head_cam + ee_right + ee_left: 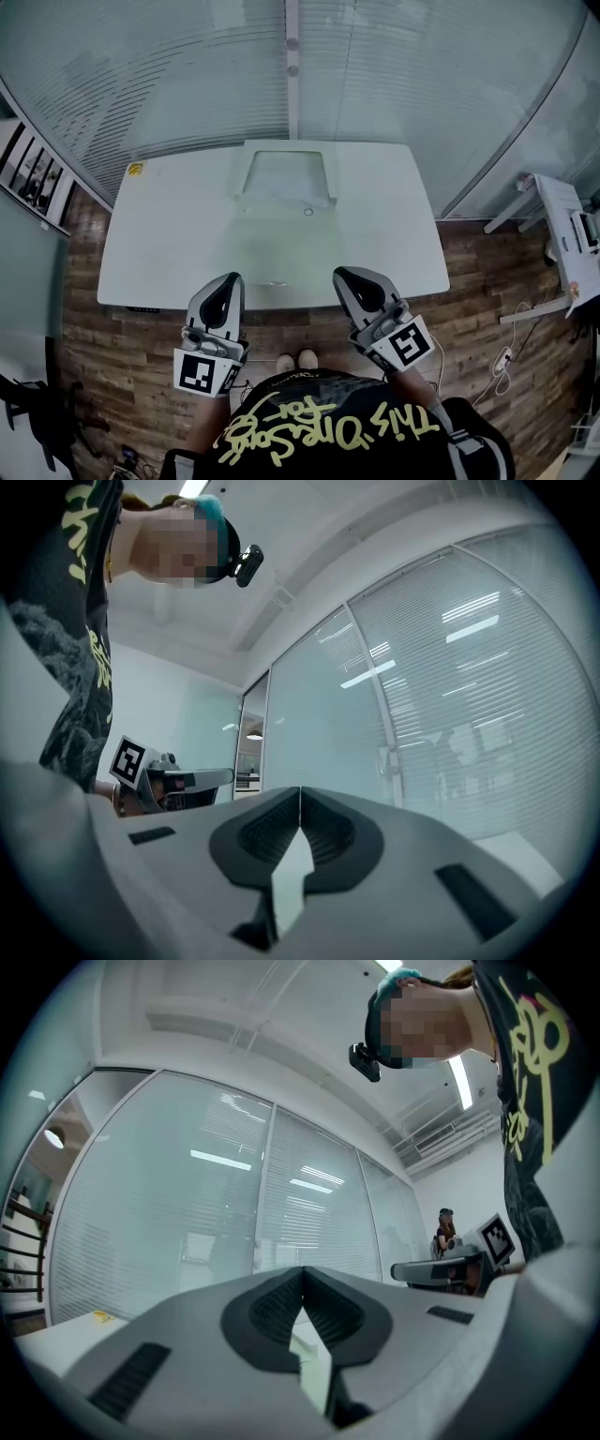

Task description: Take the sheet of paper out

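- Grippers sit low and close in front of the person's body, side by side at the near edge of the white table (159,253); both point away from the person toward the far side of the table, nearly level, noses lifted a touch
- left gripper (232,280) has its marker cube (204,372) nearest the person; in the left gripper view the left gripper's (302,1275) jaws are pressed together tip to tip, with nothing between the ribbed pads
- right gripper (346,276) angles slightly inward, its cube (405,344) turned outward; in the right gripper view the right gripper (299,795) is likewise clenched on nothing, the pads meeting at the tip
- each gripper's camera catches the other gripper off to one side at about the same height, well apart from it
- sheet of paper (284,176) lies at the far middle of the table, inside what looks like a clear holder (330,184); it is well apart from both grippers, roughly on the line between them
- a small ring-like mark (308,212) sits just in front of the holder; a yellow sticker (136,169) is at the far left corner of the table
- glass wall (187,75) with blinds stands behind the table; wooden floor (122,356) and the person's shoes (296,361) show below the near edge
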Demonstrator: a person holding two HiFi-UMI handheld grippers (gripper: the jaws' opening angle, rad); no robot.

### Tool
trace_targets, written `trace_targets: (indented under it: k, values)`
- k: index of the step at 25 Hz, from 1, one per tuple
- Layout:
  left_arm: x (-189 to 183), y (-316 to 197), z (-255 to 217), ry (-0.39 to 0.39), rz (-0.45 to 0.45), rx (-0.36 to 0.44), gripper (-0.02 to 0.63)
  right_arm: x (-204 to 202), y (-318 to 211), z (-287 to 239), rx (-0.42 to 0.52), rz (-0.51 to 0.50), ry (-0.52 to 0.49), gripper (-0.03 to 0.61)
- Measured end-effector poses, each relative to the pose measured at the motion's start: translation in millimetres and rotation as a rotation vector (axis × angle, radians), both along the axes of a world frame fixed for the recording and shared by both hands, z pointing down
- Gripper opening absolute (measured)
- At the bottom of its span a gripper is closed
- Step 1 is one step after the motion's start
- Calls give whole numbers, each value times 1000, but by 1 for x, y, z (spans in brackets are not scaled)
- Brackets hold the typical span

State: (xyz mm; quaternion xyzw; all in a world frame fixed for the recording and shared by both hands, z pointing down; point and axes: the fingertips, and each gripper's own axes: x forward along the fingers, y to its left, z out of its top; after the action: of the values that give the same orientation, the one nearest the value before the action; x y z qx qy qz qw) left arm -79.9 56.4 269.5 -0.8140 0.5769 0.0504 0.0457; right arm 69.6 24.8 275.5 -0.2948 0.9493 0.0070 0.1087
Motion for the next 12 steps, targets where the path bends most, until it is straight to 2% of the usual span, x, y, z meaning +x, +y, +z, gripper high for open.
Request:
trace_targets:
  k: [12]
  values:
    - [11,6,2,-24,-46,-9,5,18,-9,4,-9,-13,-16,8]
